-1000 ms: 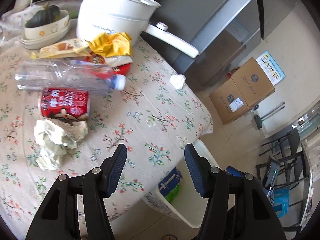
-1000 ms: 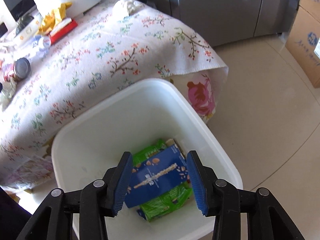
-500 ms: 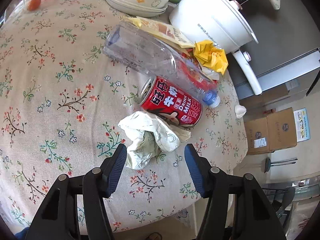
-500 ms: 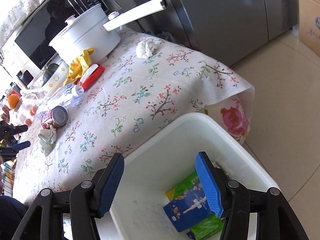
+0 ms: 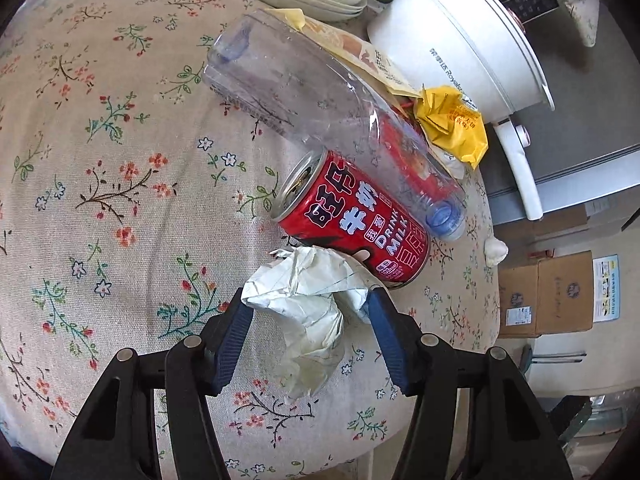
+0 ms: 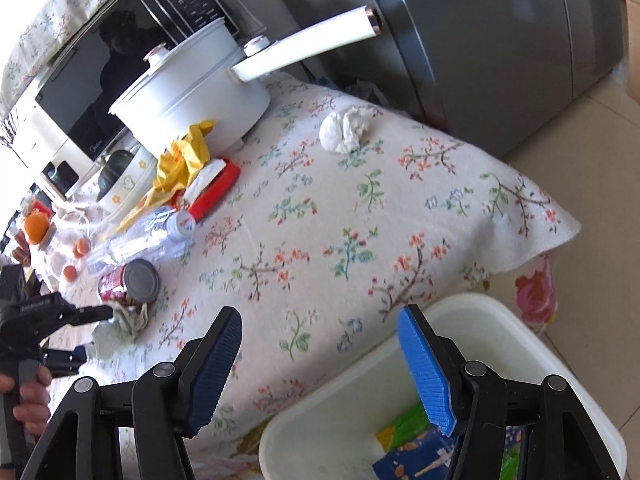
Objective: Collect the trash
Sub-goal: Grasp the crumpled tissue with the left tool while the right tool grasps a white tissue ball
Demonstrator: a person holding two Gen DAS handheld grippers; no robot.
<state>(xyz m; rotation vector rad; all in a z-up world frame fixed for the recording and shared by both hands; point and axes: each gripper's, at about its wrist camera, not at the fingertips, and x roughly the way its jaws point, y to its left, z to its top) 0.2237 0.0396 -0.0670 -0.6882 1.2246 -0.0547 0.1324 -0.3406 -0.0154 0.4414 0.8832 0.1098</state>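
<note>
Crumpled paper is bracketed on the floral tablecloth, just beside the red can, by the left gripper, whose jaws have just been closing but are not yet pressed on it. Closing fully is judged next. Only in the right wrist view is the white bin shown, under the empty, just-widened right gripper.

A crumpled white paper wad lies low centre on the desk, touching a red can on its side. Above them a clear bottle lies slanted, cap toward the right.
</note>
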